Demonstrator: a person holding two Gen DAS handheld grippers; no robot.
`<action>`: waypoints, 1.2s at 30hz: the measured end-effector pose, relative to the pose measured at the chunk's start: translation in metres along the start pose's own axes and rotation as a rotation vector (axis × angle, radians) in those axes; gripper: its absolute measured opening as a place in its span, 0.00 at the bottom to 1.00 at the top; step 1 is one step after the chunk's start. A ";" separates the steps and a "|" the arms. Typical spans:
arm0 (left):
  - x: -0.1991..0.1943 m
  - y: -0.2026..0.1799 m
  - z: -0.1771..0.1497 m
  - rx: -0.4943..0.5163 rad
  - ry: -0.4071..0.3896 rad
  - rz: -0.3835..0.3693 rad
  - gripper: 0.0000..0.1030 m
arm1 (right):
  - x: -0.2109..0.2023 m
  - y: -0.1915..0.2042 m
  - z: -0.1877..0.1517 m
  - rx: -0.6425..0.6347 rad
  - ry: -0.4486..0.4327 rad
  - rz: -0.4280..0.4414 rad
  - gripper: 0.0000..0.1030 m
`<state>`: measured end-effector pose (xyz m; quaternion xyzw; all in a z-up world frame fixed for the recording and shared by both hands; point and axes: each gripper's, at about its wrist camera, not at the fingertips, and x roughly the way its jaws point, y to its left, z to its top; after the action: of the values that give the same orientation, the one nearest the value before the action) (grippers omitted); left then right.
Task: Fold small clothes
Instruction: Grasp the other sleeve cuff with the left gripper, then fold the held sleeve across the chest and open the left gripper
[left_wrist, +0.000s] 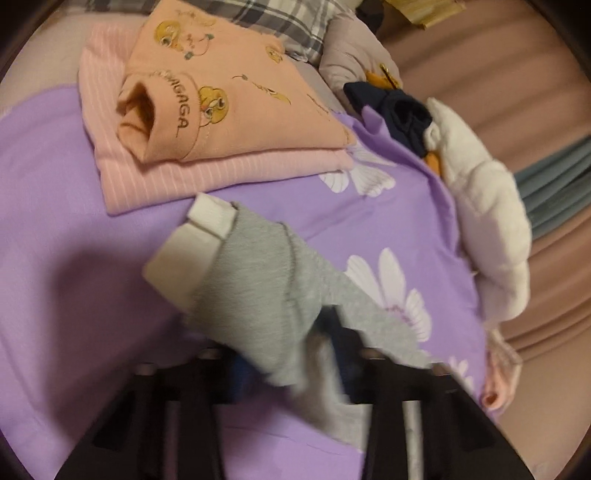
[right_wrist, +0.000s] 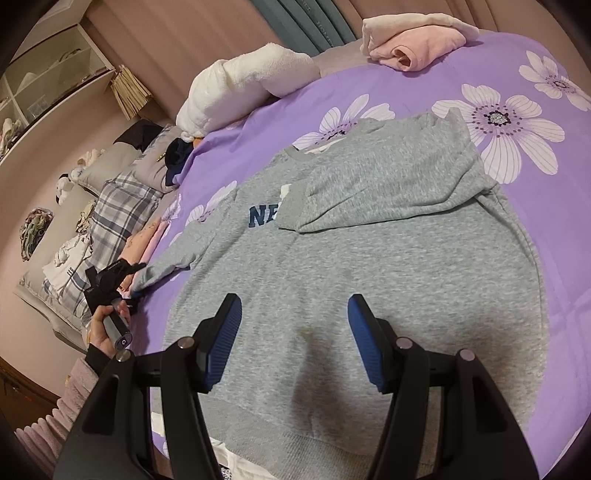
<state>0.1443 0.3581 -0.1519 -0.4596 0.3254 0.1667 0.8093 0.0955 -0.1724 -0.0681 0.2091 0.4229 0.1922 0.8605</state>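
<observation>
Blue pads of my right gripper (right_wrist: 293, 341) stand parted, empty, over the grey sweatshirt (right_wrist: 369, 266) mid-bed (right_wrist: 535, 51). My left gripper (right_wrist: 135, 290) pinches its sleeve (left_wrist: 266, 295) near the bed's left edge; I'd carry it flat across the chest.

— What lies under it all?
— A purple bedspread (right_wrist: 424, 74) printed with white flowers.
— And past its edge?
— A plaid pillow (right_wrist: 118, 206), teal curtains (right_wrist: 306, 26), and a glass-fronted cabinet (right_wrist: 48, 74) by the wall.
</observation>
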 end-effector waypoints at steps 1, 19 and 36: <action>-0.001 -0.002 0.000 0.015 0.003 0.006 0.15 | 0.001 -0.001 0.000 0.001 0.003 -0.003 0.59; -0.061 -0.224 -0.103 0.617 -0.051 -0.218 0.14 | -0.011 -0.031 -0.013 0.073 -0.014 0.036 0.59; 0.025 -0.290 -0.293 1.005 0.306 -0.174 0.61 | -0.040 -0.079 -0.029 0.193 -0.061 0.060 0.61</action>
<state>0.2178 -0.0436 -0.0915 -0.0596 0.4401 -0.1462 0.8840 0.0613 -0.2530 -0.0995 0.3092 0.4067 0.1698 0.8427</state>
